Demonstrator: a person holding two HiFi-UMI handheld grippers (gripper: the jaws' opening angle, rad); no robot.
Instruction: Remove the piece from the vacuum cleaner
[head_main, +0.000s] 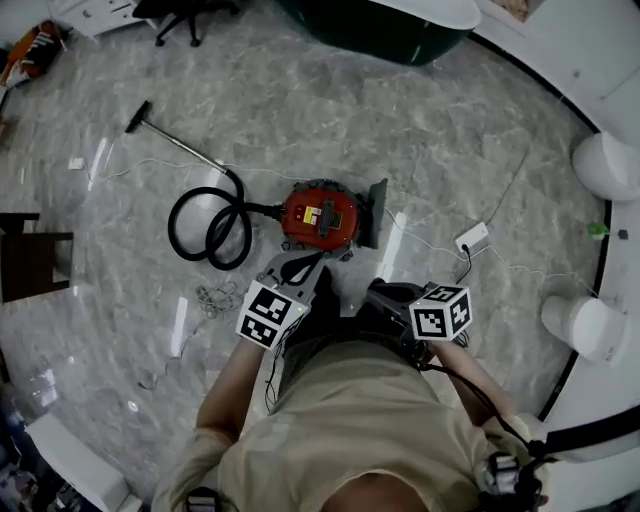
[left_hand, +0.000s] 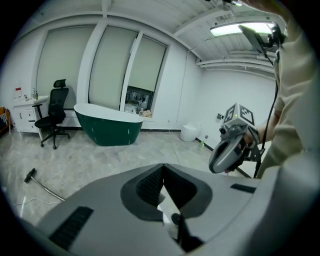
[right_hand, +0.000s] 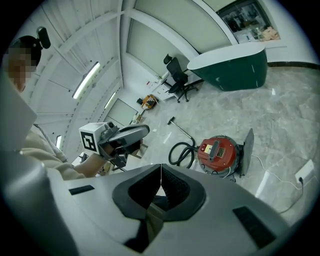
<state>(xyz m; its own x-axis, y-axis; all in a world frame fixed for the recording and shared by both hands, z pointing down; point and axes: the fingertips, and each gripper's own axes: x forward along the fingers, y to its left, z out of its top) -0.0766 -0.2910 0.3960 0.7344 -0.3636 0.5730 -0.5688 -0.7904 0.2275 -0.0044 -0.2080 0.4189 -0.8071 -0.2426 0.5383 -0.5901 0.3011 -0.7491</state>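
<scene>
Left gripper (left_hand: 163, 167) and right gripper (right_hand: 160, 167) were both near the vacuum cleaner (head_main: 318, 215), apart from it, jaws pressed together, nothing held.

No word, brand or number can be read. The vacuum cleaner (head_main: 319, 217) bears a yellow label (head_main: 312, 214) on its red top — too small to make out. Just below it in the head view, one cube (head_main: 270, 313) and a second cube (head_main: 441, 311) carry black-and-white square markers — patterns, not letters.
</scene>
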